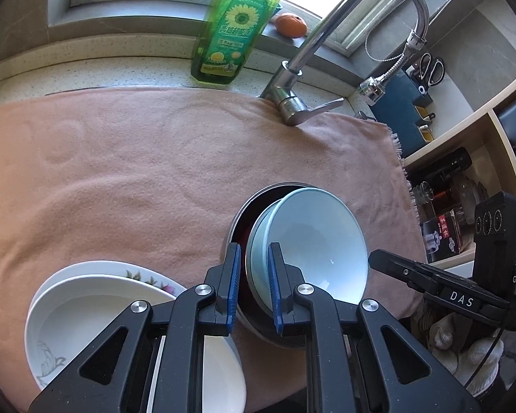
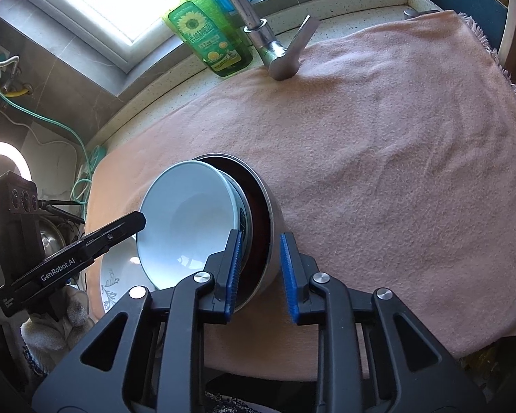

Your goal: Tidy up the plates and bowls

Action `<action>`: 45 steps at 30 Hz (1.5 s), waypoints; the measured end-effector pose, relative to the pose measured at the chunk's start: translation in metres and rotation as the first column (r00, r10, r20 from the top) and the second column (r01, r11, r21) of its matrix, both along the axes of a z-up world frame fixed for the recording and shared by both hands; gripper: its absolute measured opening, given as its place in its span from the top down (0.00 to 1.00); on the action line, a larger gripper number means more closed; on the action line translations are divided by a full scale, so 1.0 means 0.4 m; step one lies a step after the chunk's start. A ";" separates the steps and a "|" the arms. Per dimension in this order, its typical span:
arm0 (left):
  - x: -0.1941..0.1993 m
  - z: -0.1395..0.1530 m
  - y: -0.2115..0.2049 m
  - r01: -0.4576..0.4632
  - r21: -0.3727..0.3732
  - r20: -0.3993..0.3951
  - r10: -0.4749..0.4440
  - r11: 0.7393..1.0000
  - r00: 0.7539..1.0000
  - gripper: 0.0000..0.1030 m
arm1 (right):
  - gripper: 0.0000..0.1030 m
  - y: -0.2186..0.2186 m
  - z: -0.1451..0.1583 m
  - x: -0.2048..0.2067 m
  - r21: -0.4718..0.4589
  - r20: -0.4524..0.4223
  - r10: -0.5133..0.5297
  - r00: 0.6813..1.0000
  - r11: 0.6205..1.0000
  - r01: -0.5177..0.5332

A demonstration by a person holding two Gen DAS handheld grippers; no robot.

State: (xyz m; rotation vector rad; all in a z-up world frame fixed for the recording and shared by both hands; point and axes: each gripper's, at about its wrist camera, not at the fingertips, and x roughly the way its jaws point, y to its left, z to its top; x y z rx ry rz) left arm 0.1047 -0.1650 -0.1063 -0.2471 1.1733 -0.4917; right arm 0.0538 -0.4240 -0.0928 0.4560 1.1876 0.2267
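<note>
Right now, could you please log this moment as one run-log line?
left fingers: shut on blue bowl rim | right fingers: astride steel bowl wall, open | both nested, tilted, on pink towel

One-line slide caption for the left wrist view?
Left gripper clamps nested blue bowls' rim inside steel bowl; white plates stacked beside.

Ahead of my claws a pink towel (image 1: 137, 172) covers the counter (image 1: 86, 69). On it, a steel bowl (image 2: 275, 234) sits at my tips, white plates (image 1: 86, 309) to their left.
</note>
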 end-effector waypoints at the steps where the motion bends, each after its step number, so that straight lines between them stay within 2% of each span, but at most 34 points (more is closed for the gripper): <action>1: 0.001 0.000 -0.002 0.001 0.007 0.004 -0.001 1.000 1.000 0.86 | 0.77 -0.002 0.000 0.000 0.002 -0.001 -0.001 1.000 1.000 0.001; 7: 0.008 0.019 0.030 -0.042 -0.044 0.010 0.042 0.998 0.999 0.86 | 0.77 -0.026 0.005 -0.002 0.021 0.005 -0.022 1.000 1.000 0.022; 13: 0.023 -0.002 0.061 -0.059 -0.010 -0.018 0.059 0.998 0.998 0.86 | 0.77 -0.048 -0.018 -0.002 0.080 -0.017 -0.031 0.999 0.996 0.033; 20: 0.009 -0.022 0.051 -0.043 -0.016 -0.043 0.042 0.999 0.998 0.86 | 0.77 -0.046 -0.043 -0.011 0.121 -0.040 -0.037 0.999 0.992 0.042; 34: 0.009 -0.042 0.024 -0.006 0.023 -0.050 0.008 1.000 0.999 0.86 | 0.77 -0.028 -0.058 0.003 0.107 -0.048 -0.014 0.999 0.994 0.019; 37: 0.014 -0.050 0.023 -0.003 0.022 -0.062 0.004 1.000 0.998 0.86 | 0.78 -0.023 -0.064 0.010 0.105 -0.051 -0.007 0.999 0.994 0.013; 40: 0.019 -0.055 0.019 -0.003 0.018 -0.069 0.004 1.000 0.998 0.86 | 0.83 -0.022 -0.068 0.016 0.120 -0.054 -0.002 0.999 0.993 0.009; 45: 0.021 -0.066 0.021 -0.015 0.000 -0.089 0.015 1.000 0.996 0.86 | 0.83 -0.022 -0.067 0.020 0.117 -0.054 0.009 0.999 0.993 -0.002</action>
